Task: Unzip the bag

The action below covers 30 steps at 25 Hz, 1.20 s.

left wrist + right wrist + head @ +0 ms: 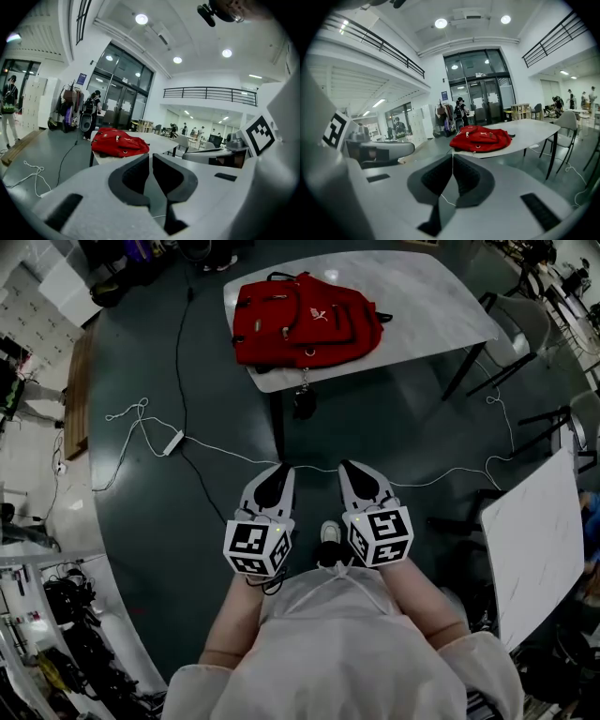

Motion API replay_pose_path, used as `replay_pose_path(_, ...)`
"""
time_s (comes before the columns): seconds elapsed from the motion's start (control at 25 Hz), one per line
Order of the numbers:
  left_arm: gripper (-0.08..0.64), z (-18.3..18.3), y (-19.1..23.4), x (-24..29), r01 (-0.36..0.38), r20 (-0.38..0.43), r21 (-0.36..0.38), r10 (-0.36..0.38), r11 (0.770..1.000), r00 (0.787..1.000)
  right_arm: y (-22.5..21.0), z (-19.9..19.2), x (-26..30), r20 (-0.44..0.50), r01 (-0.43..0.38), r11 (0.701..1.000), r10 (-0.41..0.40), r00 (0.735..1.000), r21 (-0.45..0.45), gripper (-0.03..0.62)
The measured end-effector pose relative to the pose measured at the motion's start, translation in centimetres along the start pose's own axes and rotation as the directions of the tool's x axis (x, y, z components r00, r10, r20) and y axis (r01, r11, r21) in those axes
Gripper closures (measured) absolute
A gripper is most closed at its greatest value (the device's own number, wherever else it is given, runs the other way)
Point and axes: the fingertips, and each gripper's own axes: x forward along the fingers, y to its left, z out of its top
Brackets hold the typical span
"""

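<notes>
Red backpack [305, 320] is lying flat on the pale marble-look table [427, 306] at the far end of the head view, pushed toward the table's near edge. A small dark thing [303, 401] dangles from the backpack over that edge. Both tongs are way back from it, held low in front of the person's body, side by side and pointing toward the table. Left gripper [279, 474] has its jaws pretty much together, just a sliver of gap at the tips and nothing in it. Right gripper [351, 472] has its jaws pressed tip to tip, also empty. In both gripper views the backpack sits well beyond the jaw tips, with its metal zip pulls showing on the front, though I can't tell from here how far any zip is run. A white cable [150, 427] snakes across the dark floor between the person and the table, and a thin black one [181, 352] runs off to the left of it. A second white table [534, 549] sits off to the right, with chairs [520, 329] near the far table.
</notes>
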Motion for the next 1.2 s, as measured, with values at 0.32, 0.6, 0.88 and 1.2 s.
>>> replay_pose_path(0.32, 0.522, 1.9, 1.1, 7.4, -0.030, -0.037, 0.036, 0.031, 0.999, 0.999, -5.4, 1.5, 5.9, -0.057, -0.048, 0.998, 0.050, 0.997, 0.036, 0.564)
replay_pose_path(0.6, 0.522, 2.0, 4.5, 12.5, -0.024, -0.074, 0.025, 0.025, 0.999, 0.997, -7.6, 1.8, 11.1, -0.102, -0.041, 0.998, 0.045, 0.994, 0.049, 0.563)
replay_pose_path(0.88, 0.522, 3.8, 9.6, 19.3, 0.052, -0.112, 0.050, -0.046, 0.997, 0.993, -9.8, 3.0, 17.9, -0.151, 0.014, 0.997, -0.002, 0.989, 0.074, 0.563)
replay_pose_path(1.2, 0.522, 1.8, 16.2, 26.9, 0.113, -0.230, 0.020, -0.105, 0.993, 0.967, -11.8, 1.9, 26.5, -0.268, 0.081, 0.989, -0.046, 0.962, 0.120, 0.563)
